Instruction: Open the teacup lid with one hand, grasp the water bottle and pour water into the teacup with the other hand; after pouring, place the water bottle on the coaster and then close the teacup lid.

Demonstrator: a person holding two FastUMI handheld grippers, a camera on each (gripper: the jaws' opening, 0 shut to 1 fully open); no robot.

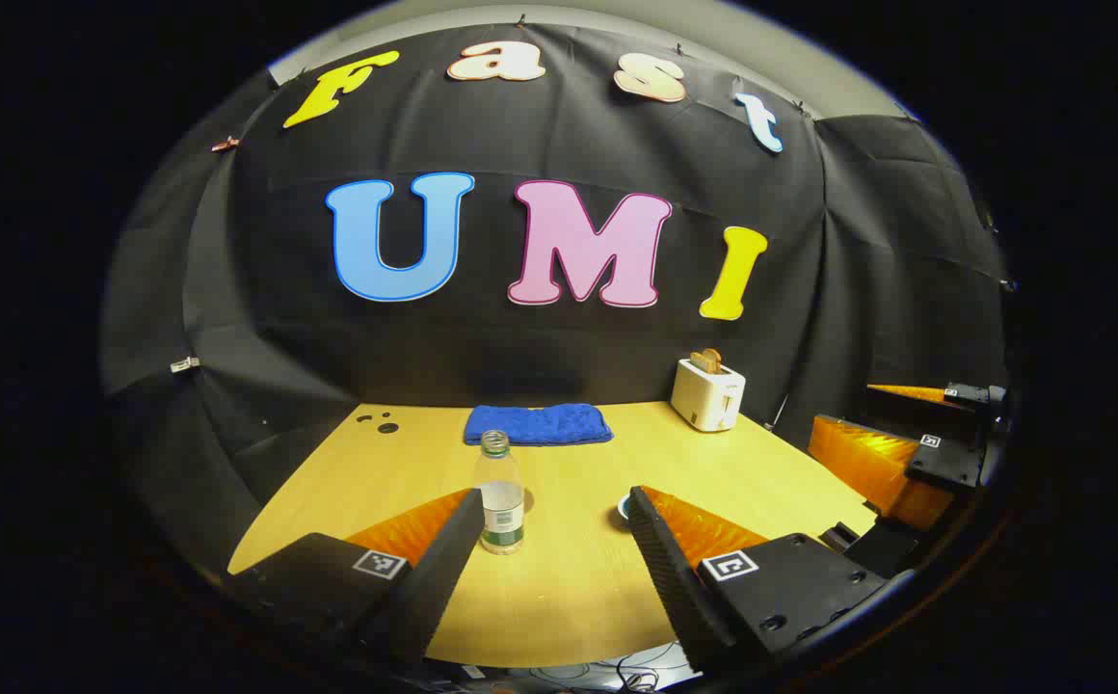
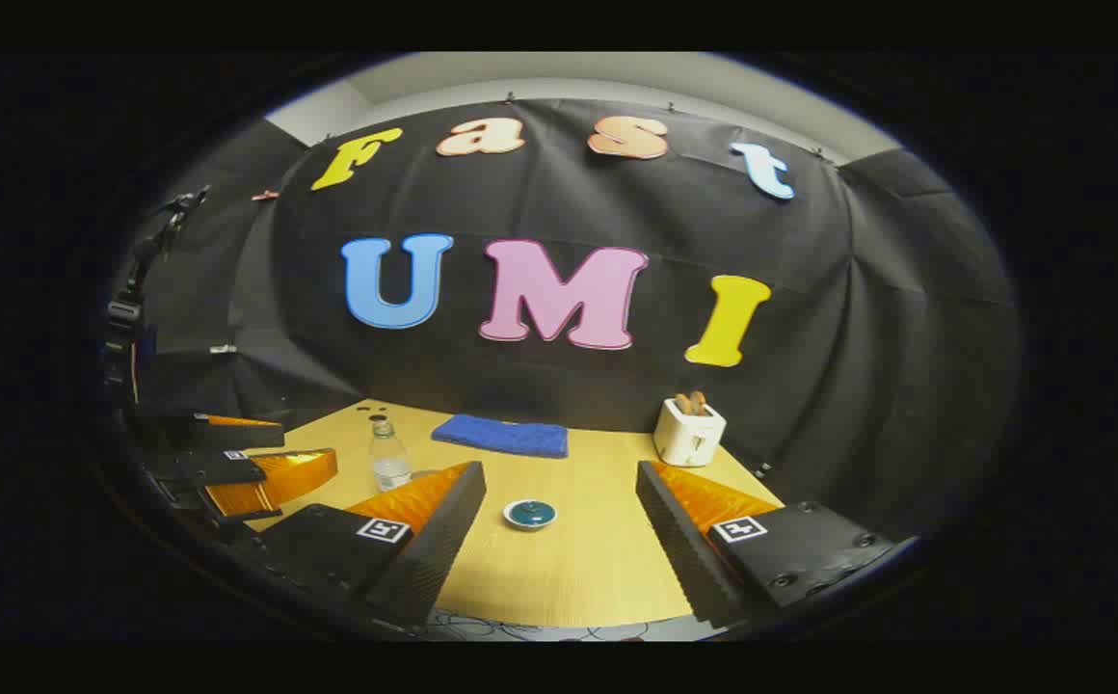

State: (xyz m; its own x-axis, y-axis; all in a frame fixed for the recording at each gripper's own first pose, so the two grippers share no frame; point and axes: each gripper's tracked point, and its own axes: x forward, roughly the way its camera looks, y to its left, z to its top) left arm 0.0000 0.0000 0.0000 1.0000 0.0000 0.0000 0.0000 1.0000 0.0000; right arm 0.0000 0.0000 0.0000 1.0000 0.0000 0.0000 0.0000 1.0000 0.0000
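Observation:
A clear water bottle (image 1: 500,493) with no cap stands upright on the wooden table (image 1: 578,578), just ahead of my left gripper (image 1: 552,506), nearer its left finger. That gripper is open and holds nothing. The teacup (image 1: 624,507) peeks out behind its right fingertip. In the right gripper view the small teal teacup (image 2: 529,513) sits with its lid on, straight ahead between the fingers of my right gripper (image 2: 559,482), which is open and empty. The bottle (image 2: 388,456) stands farther left, beside the left gripper (image 2: 251,467).
A folded blue towel (image 1: 538,424) lies at the back of the table by the wall. A white toaster (image 1: 707,393) with bread in it stands at the back right. The right gripper (image 1: 906,453) hovers off the table's right edge. Cables hang below the front edge.

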